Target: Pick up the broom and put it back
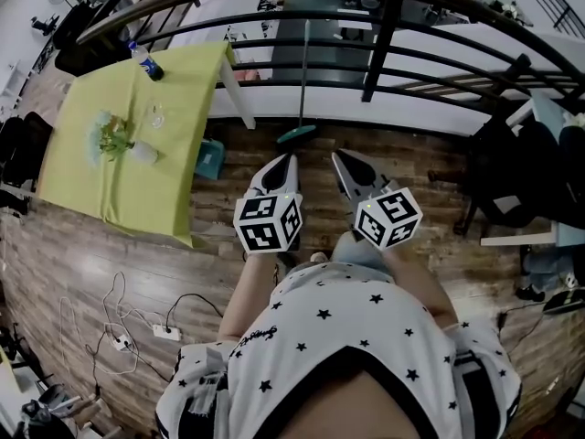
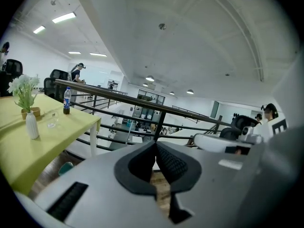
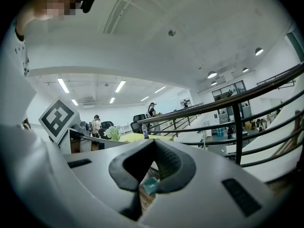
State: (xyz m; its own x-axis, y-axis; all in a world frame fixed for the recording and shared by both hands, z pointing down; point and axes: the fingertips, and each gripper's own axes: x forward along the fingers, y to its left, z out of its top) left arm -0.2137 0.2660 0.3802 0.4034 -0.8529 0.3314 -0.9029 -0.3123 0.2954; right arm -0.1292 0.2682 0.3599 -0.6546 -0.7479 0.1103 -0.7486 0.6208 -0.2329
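Note:
The broom stands against the black railing (image 1: 384, 35), its teal head (image 1: 297, 135) on the wooden floor and its thin handle (image 1: 305, 62) rising straight up. My left gripper (image 1: 291, 157) and right gripper (image 1: 336, 155) hover side by side just short of the broom head, both pointing toward it, both shut with nothing between the pads. In the left gripper view the jaws (image 2: 155, 144) meet, and a thin pale handle (image 2: 128, 127) shows ahead by the railing. The right gripper's jaws (image 3: 154, 144) also meet, with a teal thing (image 3: 149, 186) on the floor seen through the gap below the pads.
A yellow-green table (image 1: 183, 90) at the left carries a bottle (image 1: 146, 62), a glass and a vase of flowers (image 1: 114, 140). A teal dustpan (image 1: 210, 159) lies by its leg. Cables and a power strip (image 1: 164, 331) lie at lower left. A black chair (image 1: 512, 167) stands at right.

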